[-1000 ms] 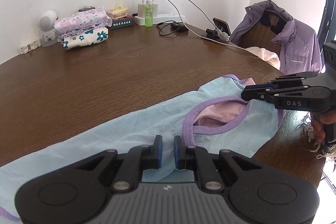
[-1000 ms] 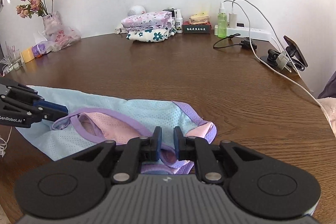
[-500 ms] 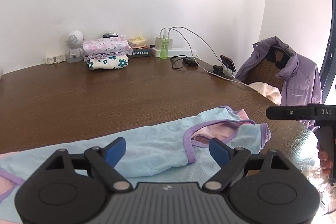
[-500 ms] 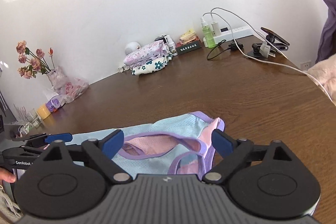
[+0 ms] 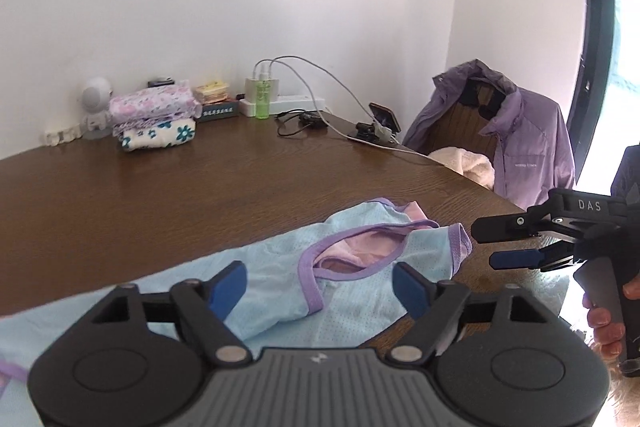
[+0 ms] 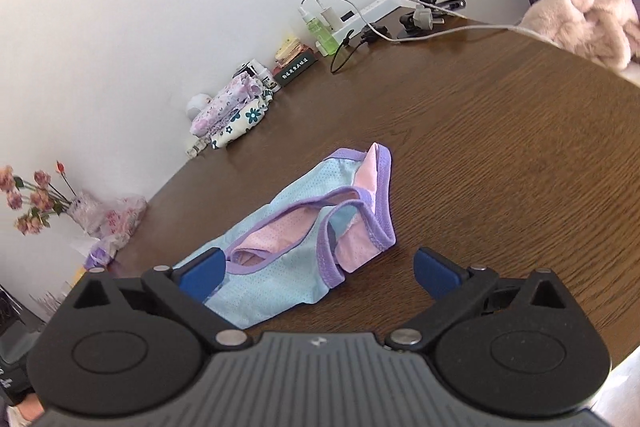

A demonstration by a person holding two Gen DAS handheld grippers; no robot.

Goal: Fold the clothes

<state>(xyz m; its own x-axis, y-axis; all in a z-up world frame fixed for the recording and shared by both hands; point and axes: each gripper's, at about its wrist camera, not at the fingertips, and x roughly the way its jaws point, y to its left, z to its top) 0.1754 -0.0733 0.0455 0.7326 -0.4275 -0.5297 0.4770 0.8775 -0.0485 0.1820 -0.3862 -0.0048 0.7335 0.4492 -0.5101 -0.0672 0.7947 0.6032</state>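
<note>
Surface [image 5: 168, 187]: brown wood, rounded edge; carries everything below. The landmark for places is the top.
Jacket [image 5: 520, 143]: purple, hung over a chair beyond the top's collar end, off the surface.
Top [image 6: 304, 239]: light blue mesh, purple binding, pink inside. Lies lengthwise along the near edge of the surface, collar and armhole end toward the chair. Neck opening gapes; pink lining shows. Cloth is rumpled, not flat; one layer doubled back at the collar. Its far end runs out of view behind the left tool.
Stack of folded cloth [image 5: 154, 117]: floral prints, well beyond the top, against the wall.
Left tongs [image 5: 320, 285]: spread wide, holding nothing, hovering over the middle of the top.
Right tongs [image 6: 318, 273]: spread wide, empty, over the collar end; in the left view the same tool sits just off the collar corner.
Bottle [image 5: 263, 103]: green, by the power strip, well beyond the top.
Stage (judgement): a laid-out top with both tools released fits either a pause between folds or a re-grip to straighten it. Cannot tell which.
Handling (judgement): thin mesh slips and drags; pinch binding rather than bare mesh, take both layers at once, keep the two grips level, and smooth the gaping neck before any crease is set.
</note>
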